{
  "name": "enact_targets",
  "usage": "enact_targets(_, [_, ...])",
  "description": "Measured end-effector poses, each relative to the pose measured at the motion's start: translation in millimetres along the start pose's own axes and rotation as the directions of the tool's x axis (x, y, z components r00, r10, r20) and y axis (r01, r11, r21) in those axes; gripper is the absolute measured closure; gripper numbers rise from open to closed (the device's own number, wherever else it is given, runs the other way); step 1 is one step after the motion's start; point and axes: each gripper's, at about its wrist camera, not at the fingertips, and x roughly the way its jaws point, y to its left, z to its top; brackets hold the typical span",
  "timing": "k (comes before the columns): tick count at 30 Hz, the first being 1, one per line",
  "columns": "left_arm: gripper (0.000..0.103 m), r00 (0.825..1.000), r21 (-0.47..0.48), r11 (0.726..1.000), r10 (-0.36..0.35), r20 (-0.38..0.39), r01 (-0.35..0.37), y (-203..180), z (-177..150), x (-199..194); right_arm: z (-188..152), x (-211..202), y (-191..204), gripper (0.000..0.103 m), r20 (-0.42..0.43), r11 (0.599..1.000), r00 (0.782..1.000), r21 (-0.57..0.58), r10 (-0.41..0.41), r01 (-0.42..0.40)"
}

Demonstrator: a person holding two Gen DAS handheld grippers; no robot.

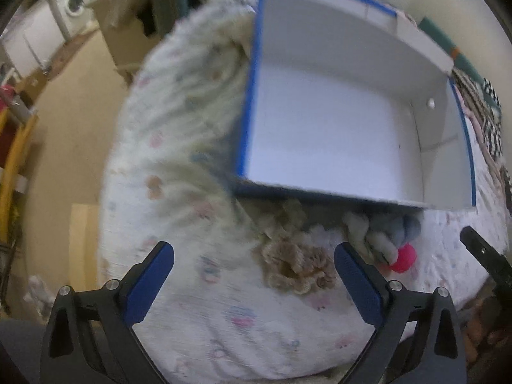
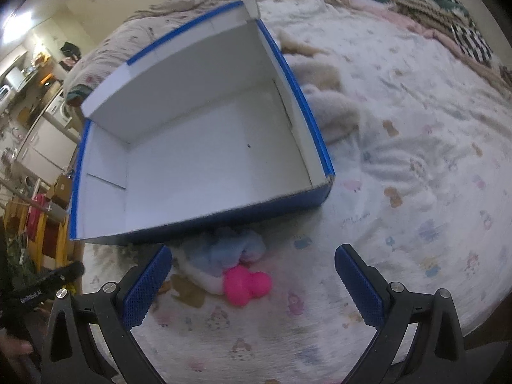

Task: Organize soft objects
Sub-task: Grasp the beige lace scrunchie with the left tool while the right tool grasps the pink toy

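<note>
A blue box with a white inside (image 1: 323,128) lies open on the bed; it also shows in the right wrist view (image 2: 198,147) and holds nothing. In front of it lie a tan fuzzy soft object (image 1: 294,268), a blue-and-white soft bundle (image 2: 224,256) and a bright pink soft toy (image 2: 246,284), which also shows in the left wrist view (image 1: 403,257). My left gripper (image 1: 252,275) is open above the bedspread, just left of the tan object. My right gripper (image 2: 252,275) is open, with the pink toy between its fingers' line but farther off.
The patterned white bedspread (image 2: 416,192) covers the bed. Cream fluffy fabric (image 2: 323,96) lies right of the box. Striped and checked cloths (image 2: 454,22) lie at the far edge. The bed's left edge drops to the floor (image 1: 64,128); a washing machine (image 1: 68,6) stands beyond.
</note>
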Motion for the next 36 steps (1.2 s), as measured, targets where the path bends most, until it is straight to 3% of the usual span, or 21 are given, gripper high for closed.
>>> enact_targets(7, [0.007, 0.989, 0.0, 0.996, -0.09, -0.114, 0.09, -24, -6, 41, -8, 17, -4, 0.0, -0.056, 0.999, 0.998, 0.015, -0.027, 0.028])
enact_targets(12, [0.009, 0.985, 0.013, 0.993, -0.111, -0.133, 0.114, -39, -3, 54, -10, 19, -1, 0.0, -0.053, 0.999, 0.998, -0.019, -0.038, 0.037])
enact_targets(14, [0.017, 0.984, 0.014, 0.994, -0.101, -0.147, 0.104, -41, -2, 64, -9, 20, -1, 0.0, -0.056, 0.999, 0.998, -0.025, -0.041, 0.039])
enact_targets(16, [0.042, 0.98, 0.007, 0.995, -0.099, -0.17, 0.102, -41, -2, 70, -9, 21, 0, 0.0, -0.06, 0.999, 0.997, -0.024, -0.039, 0.037])
enact_targets(19, [0.067, 0.974, -0.012, 0.992, -0.128, -0.189, 0.128, -39, -5, 70, -9, 21, 0, 0.0, -0.06, 0.999, 0.997, -0.024, -0.038, 0.036])
enact_targets(24, [0.09, 0.972, -0.004, 0.989, -0.149, -0.18, 0.151, -38, -12, 58, -9, 21, -3, 0.0, -0.062, 0.999, 0.997, -0.014, -0.044, 0.043])
enact_targets(33, [0.095, 0.98, -0.043, 0.986, -0.163, -0.116, 0.159, -5, -21, 27, -10, 25, -12, 0.0, -0.087, 0.999, 0.996, 0.018, -0.03, 0.031])
enact_targets(36, [0.095, 0.993, -0.028, 0.995, -0.094, -0.074, 0.093, 3, -24, 16, -10, 29, -18, 0.0, -0.114, 0.999, 0.993, 0.042, -0.01, 0.015])
